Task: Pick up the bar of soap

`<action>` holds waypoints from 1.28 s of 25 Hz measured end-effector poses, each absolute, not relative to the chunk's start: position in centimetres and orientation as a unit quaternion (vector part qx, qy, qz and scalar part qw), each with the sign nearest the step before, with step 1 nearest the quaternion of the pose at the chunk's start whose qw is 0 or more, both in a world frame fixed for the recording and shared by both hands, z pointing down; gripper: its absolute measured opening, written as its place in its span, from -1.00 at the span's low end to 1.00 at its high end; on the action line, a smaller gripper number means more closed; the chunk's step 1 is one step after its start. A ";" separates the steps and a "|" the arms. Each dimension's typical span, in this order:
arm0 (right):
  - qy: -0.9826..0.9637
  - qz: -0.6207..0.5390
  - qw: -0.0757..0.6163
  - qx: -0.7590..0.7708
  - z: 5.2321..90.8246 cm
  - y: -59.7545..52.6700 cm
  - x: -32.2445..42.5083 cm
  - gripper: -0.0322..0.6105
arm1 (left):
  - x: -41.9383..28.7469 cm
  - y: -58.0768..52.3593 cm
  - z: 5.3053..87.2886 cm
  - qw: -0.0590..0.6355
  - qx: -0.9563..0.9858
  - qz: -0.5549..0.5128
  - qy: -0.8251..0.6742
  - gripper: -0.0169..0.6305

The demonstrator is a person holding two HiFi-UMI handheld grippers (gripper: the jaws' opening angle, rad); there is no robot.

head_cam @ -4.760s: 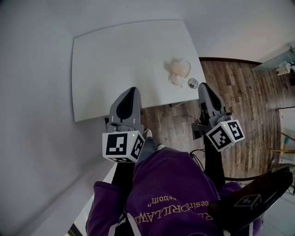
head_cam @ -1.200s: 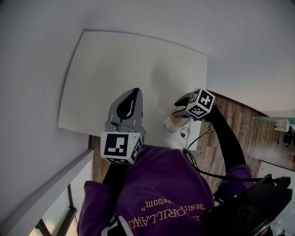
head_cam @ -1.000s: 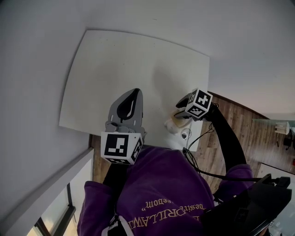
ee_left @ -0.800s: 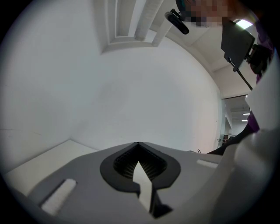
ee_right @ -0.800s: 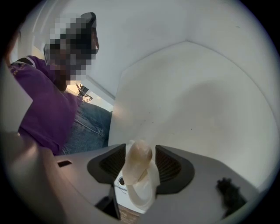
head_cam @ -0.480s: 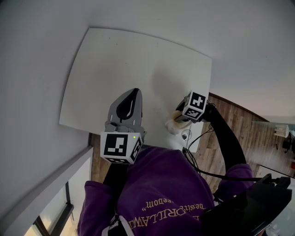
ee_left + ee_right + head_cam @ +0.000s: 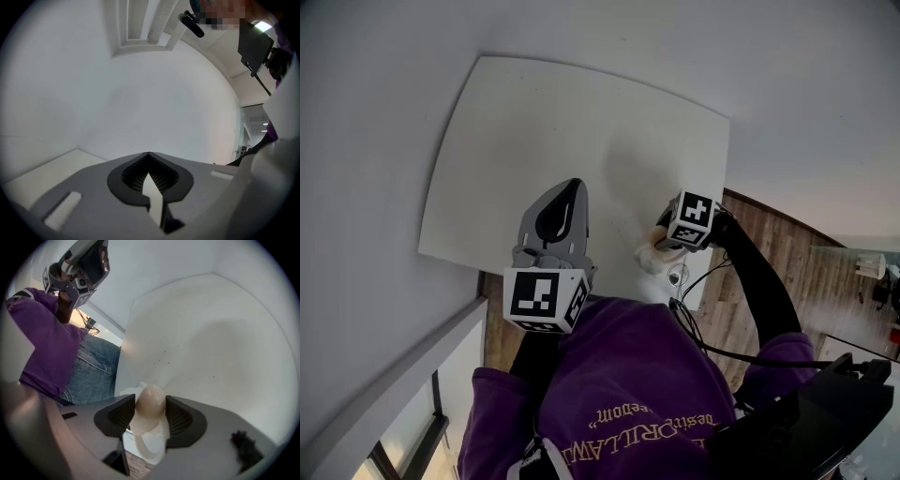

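Observation:
The bar of soap (image 7: 150, 400) is a pale beige oval. It stands between the pads of my right gripper (image 7: 149, 405), which touch it on both sides, so the gripper is shut on it. Under it lies a white soap dish (image 7: 151, 442) at the near right corner of the white table (image 7: 534, 122). In the head view my right gripper (image 7: 664, 236) points down over the dish (image 7: 648, 261) and hides the soap. My left gripper (image 7: 569, 187) hovers over the table's near edge, shut and empty, its tips (image 7: 148, 154) meeting.
A small round metal thing (image 7: 677, 275) lies beside the dish near the table's corner. Wooden floor (image 7: 769, 234) lies to the right of the table. A black cable (image 7: 712, 267) trails from the right arm. The person's jeans (image 7: 93, 364) are close to the table edge.
Over the last second my right gripper has sunk a little onto the soap dish and its marker cube has tipped. The left gripper has stayed put.

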State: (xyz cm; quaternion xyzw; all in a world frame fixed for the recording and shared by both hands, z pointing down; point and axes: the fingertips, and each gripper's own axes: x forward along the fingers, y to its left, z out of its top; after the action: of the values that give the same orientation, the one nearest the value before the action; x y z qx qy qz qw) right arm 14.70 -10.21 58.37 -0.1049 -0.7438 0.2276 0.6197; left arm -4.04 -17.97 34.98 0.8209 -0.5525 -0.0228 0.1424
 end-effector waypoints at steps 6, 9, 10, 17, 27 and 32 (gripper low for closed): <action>-0.761 0.192 0.611 -0.103 57.4 -9.3 14.4 -0.33 | -3.8 -18.2 34.9 0.142 0.822 -0.025 -0.550 -0.93; -0.769 0.179 0.608 -0.090 57.0 -9.1 14.4 -0.37 | -3.7 -18.4 34.8 0.141 0.825 -0.025 -0.547 -0.93; -0.770 0.174 0.607 -0.084 56.9 -9.1 14.4 -0.37 | -3.6 -18.5 34.8 0.141 0.825 -0.025 -0.546 -0.93; -0.779 0.148 0.608 -0.040 56.2 -8.4 14.8 -0.40 | -3.0 -18.8 34.9 0.143 0.832 -0.024 -0.535 -0.93; -0.778 0.170 0.605 0.016 57.1 -8.3 15.8 -0.41 | -2.2 -19.2 35.0 0.143 0.840 -0.022 -0.522 -0.93; -0.777 0.162 0.607 0.034 57.7 -8.4 15.8 -0.41 | -2.2 -19.3 35.1 0.146 0.841 -0.020 -0.521 -0.93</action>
State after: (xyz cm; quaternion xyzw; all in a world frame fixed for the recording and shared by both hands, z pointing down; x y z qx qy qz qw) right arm 15.84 -8.43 57.71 0.0342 -0.7772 0.1620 0.6071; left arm -2.24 -19.26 35.14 0.8406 -0.5212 -0.0203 0.1459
